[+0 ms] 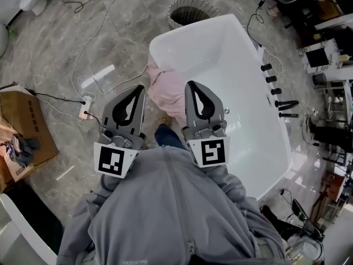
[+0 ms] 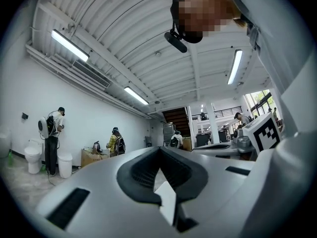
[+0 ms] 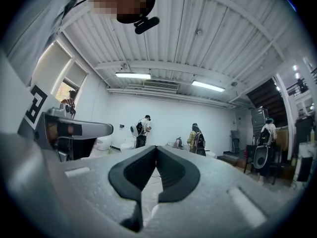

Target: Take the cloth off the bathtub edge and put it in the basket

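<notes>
Over the tub (image 1: 231, 43) edge hangs the cloth (image 1: 170, 91), just ahead of the left gripper (image 1: 138, 90) and right gripper (image 1: 191, 87), both jaws pressed together, empty; the basket (image 1: 193, 11) stands past the tub's far end.

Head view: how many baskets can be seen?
1. The basket stands on the floor just past the far end of the bathtub, at the top of the picture. The person's body hides some floor, so another could be hidden.

We note bright, even light from ceiling tube lamps (image 2: 69, 44), soft sheen on the white bathtub (image 1: 220, 59), fisheye bending with dark corners in both gripper views.
</notes>
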`<state>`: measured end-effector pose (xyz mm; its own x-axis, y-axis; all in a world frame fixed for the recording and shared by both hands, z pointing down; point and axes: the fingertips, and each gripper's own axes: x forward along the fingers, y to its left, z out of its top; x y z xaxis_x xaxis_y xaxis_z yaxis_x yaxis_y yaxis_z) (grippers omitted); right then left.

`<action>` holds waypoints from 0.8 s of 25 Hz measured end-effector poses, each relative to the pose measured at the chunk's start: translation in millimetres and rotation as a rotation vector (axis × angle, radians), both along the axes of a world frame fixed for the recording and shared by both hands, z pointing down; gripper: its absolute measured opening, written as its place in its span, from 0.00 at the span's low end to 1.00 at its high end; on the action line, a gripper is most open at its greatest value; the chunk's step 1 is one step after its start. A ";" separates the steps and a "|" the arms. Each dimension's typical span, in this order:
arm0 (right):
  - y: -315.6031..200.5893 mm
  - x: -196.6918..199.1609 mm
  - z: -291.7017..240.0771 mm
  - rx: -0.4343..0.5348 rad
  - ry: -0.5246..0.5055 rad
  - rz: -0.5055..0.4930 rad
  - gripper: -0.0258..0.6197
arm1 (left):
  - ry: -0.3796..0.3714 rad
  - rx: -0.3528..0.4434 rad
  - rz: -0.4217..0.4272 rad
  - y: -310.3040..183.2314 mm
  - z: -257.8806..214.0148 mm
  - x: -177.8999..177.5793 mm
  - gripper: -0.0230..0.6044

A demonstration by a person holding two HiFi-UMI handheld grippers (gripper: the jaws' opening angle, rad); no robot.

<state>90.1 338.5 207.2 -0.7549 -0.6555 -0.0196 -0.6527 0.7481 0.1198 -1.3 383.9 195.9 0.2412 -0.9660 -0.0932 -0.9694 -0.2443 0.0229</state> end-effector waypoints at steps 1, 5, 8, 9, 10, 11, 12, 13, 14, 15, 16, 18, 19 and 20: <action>-8.3 1.5 2.7 -0.006 0.002 -0.004 0.04 | -0.003 0.002 0.000 -8.5 0.8 1.8 0.05; -40.9 6.0 11.3 -0.026 -0.002 -0.024 0.05 | -0.021 -0.003 -0.005 -42.3 6.6 9.4 0.05; -56.8 10.7 16.7 -0.038 0.004 -0.042 0.05 | -0.032 -0.012 -0.013 -61.7 10.3 15.8 0.05; -61.4 13.0 18.3 -0.040 0.005 -0.046 0.04 | -0.032 -0.010 -0.011 -67.3 10.8 18.5 0.05; -65.4 15.3 20.3 -0.043 0.006 -0.048 0.05 | -0.033 -0.009 -0.008 -72.0 11.6 21.3 0.05; -68.8 17.5 23.4 -0.047 0.009 -0.050 0.05 | -0.040 -0.011 -0.004 -75.9 13.3 23.8 0.05; -72.3 19.3 27.5 -0.051 0.013 -0.050 0.05 | -0.052 -0.016 0.001 -79.6 15.9 25.8 0.05; -76.2 20.8 32.0 -0.057 0.017 -0.048 0.05 | -0.062 -0.024 0.006 -83.4 19.3 27.2 0.05; -80.4 22.3 36.4 -0.065 0.016 -0.042 0.04 | -0.068 -0.031 0.012 -87.2 22.9 28.3 0.05; -84.4 23.9 40.4 -0.073 0.012 -0.036 0.04 | -0.067 -0.038 0.019 -90.7 26.5 29.3 0.05; -87.5 25.6 44.2 -0.080 0.010 -0.030 0.05 | -0.063 -0.045 0.026 -93.7 30.2 30.5 0.05; -91.9 28.2 52.8 -0.087 0.021 -0.026 0.04 | -0.073 -0.057 0.044 -99.0 38.1 32.9 0.05; -93.9 28.9 57.6 -0.092 0.031 -0.023 0.05 | -0.090 -0.062 0.056 -102.0 42.0 33.8 0.05; -96.1 29.3 62.5 -0.100 0.041 -0.018 0.05 | -0.110 -0.067 0.069 -105.3 46.0 34.4 0.05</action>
